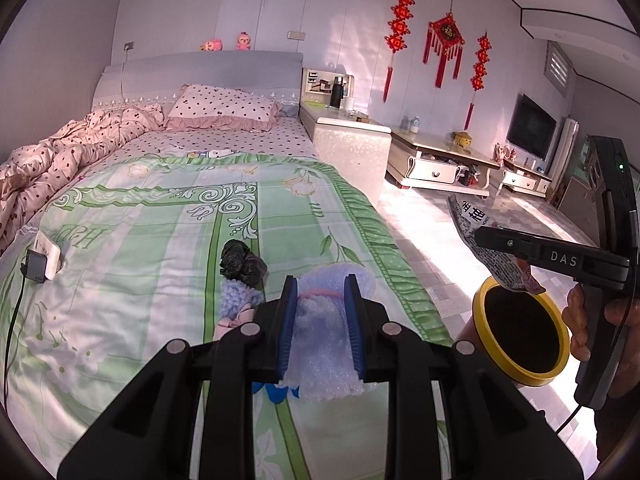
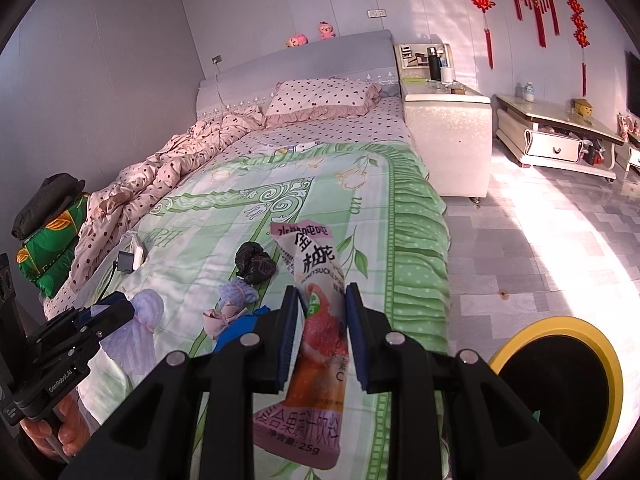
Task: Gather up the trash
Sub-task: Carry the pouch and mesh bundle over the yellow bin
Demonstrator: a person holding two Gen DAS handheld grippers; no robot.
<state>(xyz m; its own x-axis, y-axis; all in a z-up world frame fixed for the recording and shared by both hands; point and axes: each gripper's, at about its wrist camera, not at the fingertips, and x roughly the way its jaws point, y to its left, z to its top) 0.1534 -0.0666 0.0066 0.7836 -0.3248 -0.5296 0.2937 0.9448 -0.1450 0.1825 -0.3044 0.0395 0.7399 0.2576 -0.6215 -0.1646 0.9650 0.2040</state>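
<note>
Between the right claw (image 2: 322, 300) pads sits a pinched drink-powder sachet (image 2: 316, 320); the left claw (image 1: 320, 292) clamps foam wrap (image 1: 324, 344).

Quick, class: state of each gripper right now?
Left gripper: closed on a white foam wrap.
Right gripper: closed on a drink-powder sachet.

Free room over the bed's near part; clutter in the middle

The green quilt (image 1: 160, 240) lies mostly bare on the left and far side, while the black bag (image 1: 240, 262) and small cloth bundles (image 1: 236, 300) block the near middle; the yellow-rimmed bin (image 1: 520, 336) stands open on the right floor.
</note>
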